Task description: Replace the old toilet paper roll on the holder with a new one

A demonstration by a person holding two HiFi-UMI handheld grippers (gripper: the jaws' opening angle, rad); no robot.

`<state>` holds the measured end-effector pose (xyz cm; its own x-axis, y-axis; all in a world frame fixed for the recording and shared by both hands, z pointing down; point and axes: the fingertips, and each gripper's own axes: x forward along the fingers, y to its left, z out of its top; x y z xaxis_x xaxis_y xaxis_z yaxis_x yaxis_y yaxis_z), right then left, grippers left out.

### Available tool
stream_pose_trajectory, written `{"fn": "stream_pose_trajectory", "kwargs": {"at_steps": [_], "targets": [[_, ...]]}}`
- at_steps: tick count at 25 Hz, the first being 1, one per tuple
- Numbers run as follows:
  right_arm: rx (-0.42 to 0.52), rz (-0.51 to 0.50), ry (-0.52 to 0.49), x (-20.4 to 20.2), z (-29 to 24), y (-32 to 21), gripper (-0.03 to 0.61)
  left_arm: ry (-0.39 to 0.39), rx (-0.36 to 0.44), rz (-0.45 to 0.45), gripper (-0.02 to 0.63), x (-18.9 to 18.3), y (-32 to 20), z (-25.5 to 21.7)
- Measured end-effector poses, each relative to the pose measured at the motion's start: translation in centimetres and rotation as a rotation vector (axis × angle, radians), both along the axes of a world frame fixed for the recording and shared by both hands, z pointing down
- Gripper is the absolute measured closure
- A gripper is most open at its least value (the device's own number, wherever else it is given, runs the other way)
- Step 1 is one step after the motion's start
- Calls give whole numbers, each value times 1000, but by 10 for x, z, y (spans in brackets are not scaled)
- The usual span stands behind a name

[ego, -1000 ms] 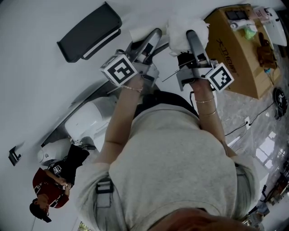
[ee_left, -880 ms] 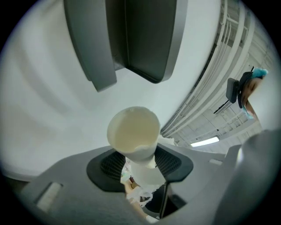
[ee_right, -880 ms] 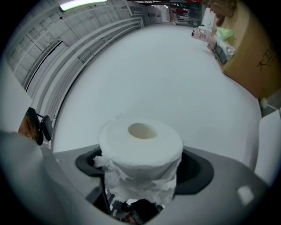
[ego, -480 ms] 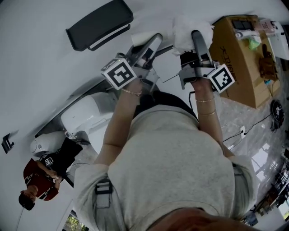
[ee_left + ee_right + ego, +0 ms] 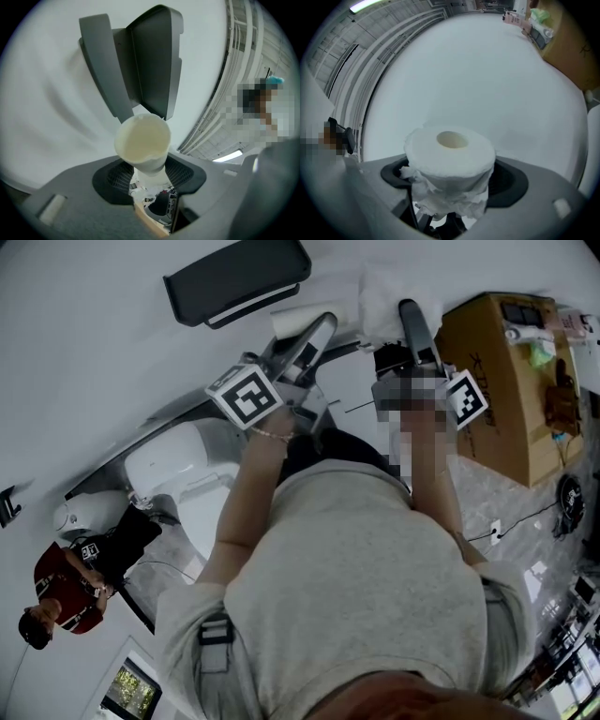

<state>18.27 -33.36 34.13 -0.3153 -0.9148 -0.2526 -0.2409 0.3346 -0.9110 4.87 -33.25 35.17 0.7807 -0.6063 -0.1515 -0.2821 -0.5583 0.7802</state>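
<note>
We hold the left gripper [image 5: 314, 332] with its fingers [image 5: 70, 197] part-way apart and pressed on an empty cardboard tube [image 5: 143, 143], which stands up from between the pads with its open end pointing away from us. Straight beyond those fingertips, close above the tube's rim, the dark grey holder [image 5: 150, 61] hangs on the white wall [image 5: 51, 103], its two panels meeting at an angle; the tube is near it and not on it. Our right gripper [image 5: 412, 320] has its fingers [image 5: 543, 197] clamped on the new toilet paper roll [image 5: 450, 154]. That roll fills the gap between the pads, with its pale core facing outward and loose paper crumpled under it between the fingers. Ahead of the right fingertips we see only bare wall. In the head view the two grippers point side by side at the wall. A cardboard box [image 5: 502, 381] stands out to the right of the right fingers, and a white toilet [image 5: 178, 465] sits below and left of the left fingers.
</note>
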Motion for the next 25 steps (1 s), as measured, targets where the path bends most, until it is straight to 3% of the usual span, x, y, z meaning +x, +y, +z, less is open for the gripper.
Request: {"fn": "stream_pose_trajectory", "kwargs": {"at_steps": [10, 25], "targets": [[3, -82, -2, -41, 2, -22, 129, -6, 0, -59, 402, -35, -3, 5], [13, -158, -8, -56, -5, -32, 129, -2, -11, -121, 402, -44, 0, 2]]}}
